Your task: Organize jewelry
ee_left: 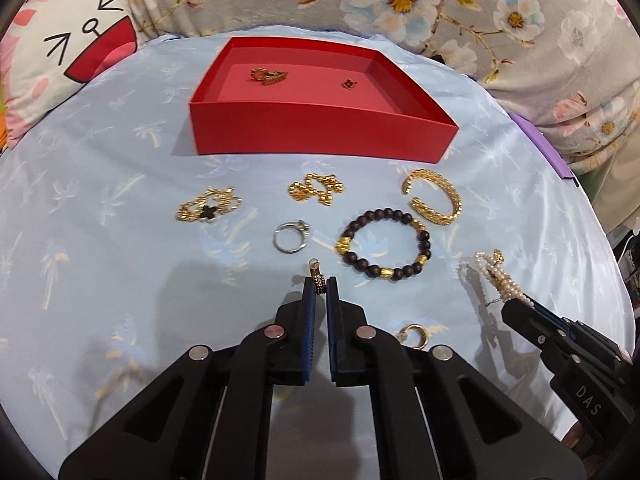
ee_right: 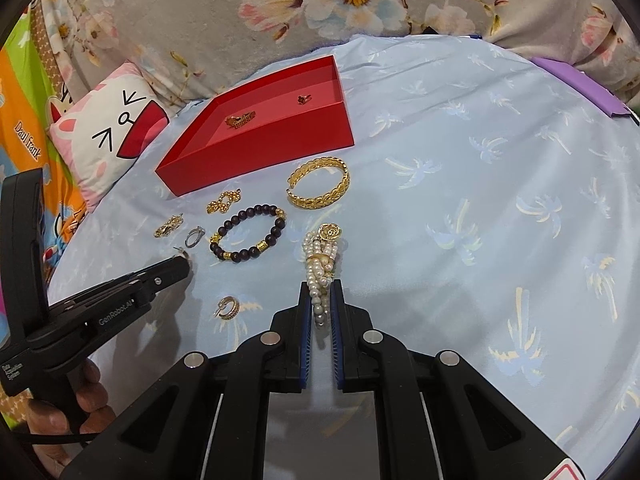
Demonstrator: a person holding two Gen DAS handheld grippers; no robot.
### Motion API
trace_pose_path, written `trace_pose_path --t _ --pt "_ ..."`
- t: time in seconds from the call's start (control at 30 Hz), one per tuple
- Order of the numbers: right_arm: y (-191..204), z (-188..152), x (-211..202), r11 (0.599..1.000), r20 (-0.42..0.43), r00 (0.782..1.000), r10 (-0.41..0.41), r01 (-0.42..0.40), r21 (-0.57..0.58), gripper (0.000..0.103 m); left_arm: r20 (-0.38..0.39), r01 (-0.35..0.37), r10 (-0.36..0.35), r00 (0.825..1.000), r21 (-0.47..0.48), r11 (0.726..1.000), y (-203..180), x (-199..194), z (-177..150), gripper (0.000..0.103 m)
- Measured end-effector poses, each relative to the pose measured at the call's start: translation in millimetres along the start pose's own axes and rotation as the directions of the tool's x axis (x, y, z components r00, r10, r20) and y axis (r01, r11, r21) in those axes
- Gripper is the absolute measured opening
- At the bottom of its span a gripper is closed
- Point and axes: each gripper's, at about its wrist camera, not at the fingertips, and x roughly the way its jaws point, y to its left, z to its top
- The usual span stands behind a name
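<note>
A red open box (ee_left: 320, 136) (ee_right: 260, 152) stands at the back with a gold piece (ee_left: 268, 75) and a small dark flower earring (ee_left: 351, 84) inside. My left gripper (ee_left: 319, 283) is shut on a small gold hoop earring (ee_left: 317, 278). My right gripper (ee_right: 321, 290) (ee_left: 520, 304) is shut on a pearl necklace (ee_right: 320, 264) (ee_left: 494, 276). On the cloth lie a gold cuff (ee_left: 436, 196) (ee_right: 320, 184), a dark bead bracelet (ee_left: 384, 242) (ee_right: 248, 234), a silver ring (ee_left: 290, 236) (ee_right: 195, 237), two gold chains (ee_left: 316, 188) (ee_left: 208, 210), and another hoop earring (ee_left: 414, 334) (ee_right: 229, 307).
A light blue cloth with palm prints (ee_left: 120, 280) (ee_right: 480, 200) covers the surface. A cartoon pillow (ee_left: 68, 64) (ee_right: 112, 136) lies at the back left. Floral fabric (ee_left: 440, 0) rises behind. A purple edge (ee_right: 580, 88) shows at the right.
</note>
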Motion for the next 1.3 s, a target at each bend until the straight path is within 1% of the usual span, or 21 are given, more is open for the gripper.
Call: trace_pose_path --t 0.1,0.17,0.23,0.33,0.43,0.57,0.67,0.8,0.97,1.0,1.07,1.1,1.17,1.2,1.3 --pt "1.5 -1.3 0.1 1.000 -0.003 1.000 0.002 -0.002 -0.005 0.008 -0.013 -0.010 0.010 1.000 -0.009 1.000 4.0 -2.6 -1.4 0.005" --pt "1.5 -2.8 0.5 1.000 -0.006 1.000 0.005 -0.005 -0.005 0.008 -0.016 -0.008 0.008 1.000 -0.008 1.000 3.4 -4.7 -4.1 0.008" --pt "2.8 -3.3 0.3 1.000 -0.008 1.000 0.007 -0.007 -0.007 0.008 -0.007 -0.011 0.011 1.000 0.000 1.000 0.3 -7.7 -5.9 0.019" --pt "4.7 -3.4 -1.0 1.000 -0.006 1.000 0.008 -0.008 -0.014 0.008 0.001 -0.004 0.004 1.000 0.008 1.000 -4.7 -11.9 -7.3 0.027" --pt "5.6 -3.6 -2.3 1.000 -0.003 1.000 0.009 -0.009 -0.015 0.008 0.011 -0.005 0.005 1.000 -0.004 1.000 -4.0 -14.9 -6.2 0.032" --pt "5.6 -3.6 -3.9 1.000 0.001 1.000 0.013 -0.013 -0.014 0.008 0.018 -0.010 0.011 1.000 -0.030 0.999 2.7 -14.6 2.2 0.032" --pt "6.3 -2.3 -2.9 1.000 0.001 1.000 0.016 -0.016 -0.015 0.008 0.028 -0.032 0.033 0.999 -0.031 0.999 5.7 -9.1 10.9 0.032" --pt "6.8 -1.8 -1.2 1.000 -0.003 1.000 0.018 -0.018 -0.018 0.008 0.006 -0.037 0.037 0.999 -0.034 0.999 9.5 9.3 20.2 0.032" --pt "6.3 0.2 2.0 1.000 -0.008 1.000 0.019 -0.019 -0.016 0.008 0.001 -0.052 0.052 0.999 -0.001 0.999 7.2 23.3 24.5 0.032" --pt "6.5 0.6 2.7 1.000 -0.008 1.000 0.018 -0.018 -0.016 0.008 0.007 -0.057 0.057 0.998 0.005 0.998 6.9 24.1 24.8 0.031" --pt "6.8 1.0 3.6 1.000 -0.010 1.000 0.019 -0.019 -0.016 0.008 0.012 -0.059 0.059 0.998 0.010 0.998 6.3 25.1 24.9 0.028" --pt "6.6 1.0 4.2 1.000 -0.010 1.000 0.019 -0.019 -0.016 0.008 0.012 -0.057 0.057 0.998 0.014 0.998 6.0 25.4 24.4 0.018" --pt "6.9 1.6 5.0 1.000 -0.010 1.000 0.019 -0.019 -0.015 0.008 0.014 -0.054 0.054 0.998 0.019 0.998 5.4 25.4 23.7 0.014" --pt "6.9 1.5 4.8 1.000 -0.010 1.000 0.020 -0.020 -0.015 0.008 0.011 -0.048 0.048 0.999 0.020 0.999 5.3 25.6 23.4 0.006" --pt "7.5 2.3 5.1 1.000 -0.007 1.000 0.019 -0.019 -0.017 0.008 0.012 -0.044 0.043 0.999 0.022 0.999 4.4 24.6 22.0 0.001"
